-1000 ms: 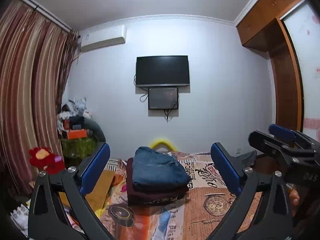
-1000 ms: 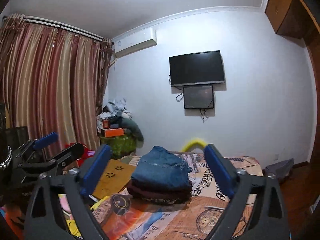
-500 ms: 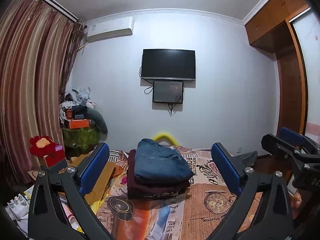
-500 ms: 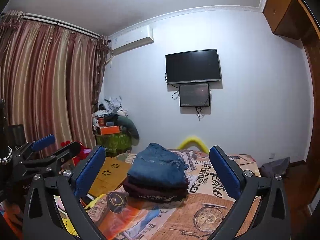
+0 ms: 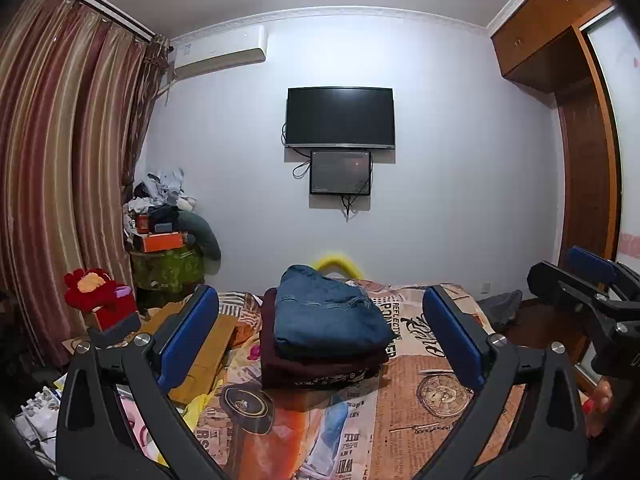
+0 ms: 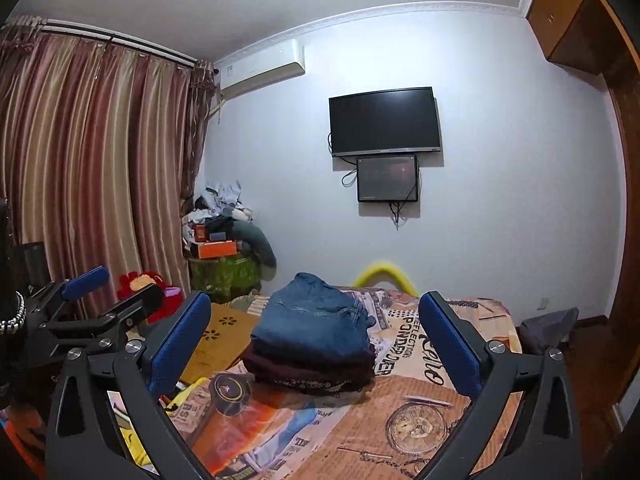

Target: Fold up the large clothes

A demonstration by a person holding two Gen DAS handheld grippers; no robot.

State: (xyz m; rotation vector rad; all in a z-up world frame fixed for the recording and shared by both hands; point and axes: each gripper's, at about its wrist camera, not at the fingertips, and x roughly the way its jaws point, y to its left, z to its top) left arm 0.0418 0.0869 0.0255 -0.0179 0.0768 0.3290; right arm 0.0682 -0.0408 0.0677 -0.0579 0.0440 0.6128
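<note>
Blue denim sits on top: folded jeans [image 5: 328, 316] lie squarely on a folded dark maroon garment [image 5: 320, 368], the two making one neat stack on the bed [image 5: 432, 420], toward its far middle. The bedspread under them is a busy orange and tan print with clock faces and lettering.

My left tool [image 5: 320, 340] is held above the near part of the bed, its blue-padded fingers [image 5: 188, 340] spread wide and gripping nothing; the stack shows between them but farther off, well apart from either pad. My right tool [image 6: 316, 344] is just the same, released and bare, fingers splayed to both sides of the same stack without touching it. From the left wrist view I can see the right tool off at the right edge, and from the right wrist view the left tool shows at the left edge, so the two are side by side at about the same height.

Beyond the bed a yellow curved thing [image 6: 384, 274] peeks up at the far edge. On the wall hangs a dark television [image 5: 340, 118] with a smaller screen [image 5: 340, 172] right below it. An air conditioner [image 5: 220, 50] sits high to the left, striped curtains [image 6: 92, 160] run down that side, and a heap of clothes and boxes [image 5: 164, 220] is piled in the corner, with a red plush toy [image 5: 92, 288] near it.
</note>
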